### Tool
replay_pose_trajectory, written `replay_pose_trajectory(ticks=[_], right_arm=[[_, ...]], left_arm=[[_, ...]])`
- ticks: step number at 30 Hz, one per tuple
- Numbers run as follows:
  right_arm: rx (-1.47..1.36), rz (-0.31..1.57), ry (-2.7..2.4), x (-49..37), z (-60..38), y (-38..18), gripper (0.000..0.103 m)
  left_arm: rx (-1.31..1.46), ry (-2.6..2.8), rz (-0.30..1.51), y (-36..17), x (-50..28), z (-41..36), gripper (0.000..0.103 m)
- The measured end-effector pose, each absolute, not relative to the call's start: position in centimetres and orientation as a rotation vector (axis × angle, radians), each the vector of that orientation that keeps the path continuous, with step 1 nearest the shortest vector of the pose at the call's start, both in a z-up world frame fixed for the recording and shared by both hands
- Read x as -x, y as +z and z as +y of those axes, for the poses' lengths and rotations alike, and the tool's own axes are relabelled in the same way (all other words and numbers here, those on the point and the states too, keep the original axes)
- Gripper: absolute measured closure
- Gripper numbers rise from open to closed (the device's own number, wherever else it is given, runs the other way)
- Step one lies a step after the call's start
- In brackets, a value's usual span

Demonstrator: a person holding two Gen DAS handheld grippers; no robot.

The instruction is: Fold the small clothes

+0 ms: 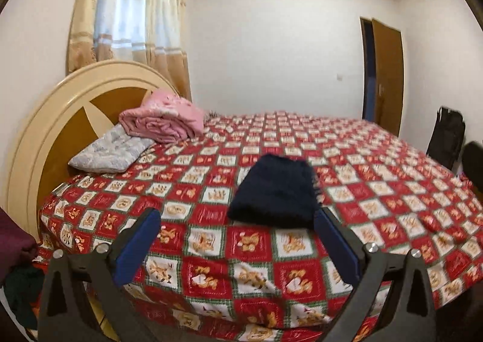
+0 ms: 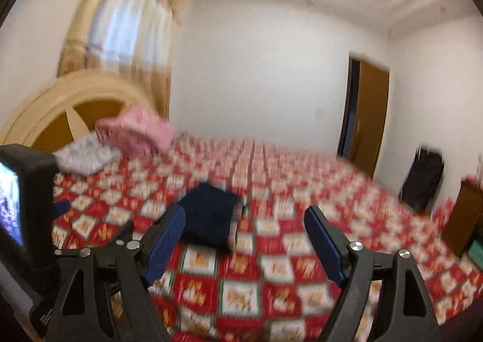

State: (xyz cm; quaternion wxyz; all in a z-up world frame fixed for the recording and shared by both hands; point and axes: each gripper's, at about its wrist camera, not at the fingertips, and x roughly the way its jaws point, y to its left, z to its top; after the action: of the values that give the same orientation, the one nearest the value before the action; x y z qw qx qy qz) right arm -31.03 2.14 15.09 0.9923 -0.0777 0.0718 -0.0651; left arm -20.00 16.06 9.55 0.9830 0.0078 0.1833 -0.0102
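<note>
From where I sit, both tools are raised over the near edge of the bed and hold nothing. My left gripper (image 1: 238,218) has its blue pads spread wide, and my right gripper (image 2: 244,221) is just as wide open, though its view is smeared with motion. Just past the fingertips lies the dark navy knitted garment (image 1: 274,191), already a compact, squarish bundle flat on the red patchwork bedspread (image 1: 211,275); a fringed edge shows on its right side. I judge this piece is either folded or one fold short, so I'm between steps. Next I'd need to drop both tools to its near edge, or fetch another item. Further back sit a grey pillow (image 1: 111,148) and a folded pink blanket (image 1: 163,118) against the headboard (image 1: 45,118)
</note>
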Motion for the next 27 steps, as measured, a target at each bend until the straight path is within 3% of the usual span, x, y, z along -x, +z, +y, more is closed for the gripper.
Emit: replay_pose_trajectory(ticks=[7, 16, 27], right_arm=[[0.207, -0.032, -0.139, 34.2, 3.1, 15.4, 0.009], [0.030, 0.112, -0.119, 32.1, -0.1, 14.9, 0.009], [-0.062, 0.221, -0.097, 31.2, -1.2, 13.2, 0.009]], left_arm=[[-0.018, 0.010, 0.321, 10.6, 22.0, 14.9, 0.000], [-0.037, -0.034, 0.268, 10.6, 24.3, 12.7, 0.000], [-0.052, -0.004, 0.326, 9.8, 23.5, 12.5, 0.000]])
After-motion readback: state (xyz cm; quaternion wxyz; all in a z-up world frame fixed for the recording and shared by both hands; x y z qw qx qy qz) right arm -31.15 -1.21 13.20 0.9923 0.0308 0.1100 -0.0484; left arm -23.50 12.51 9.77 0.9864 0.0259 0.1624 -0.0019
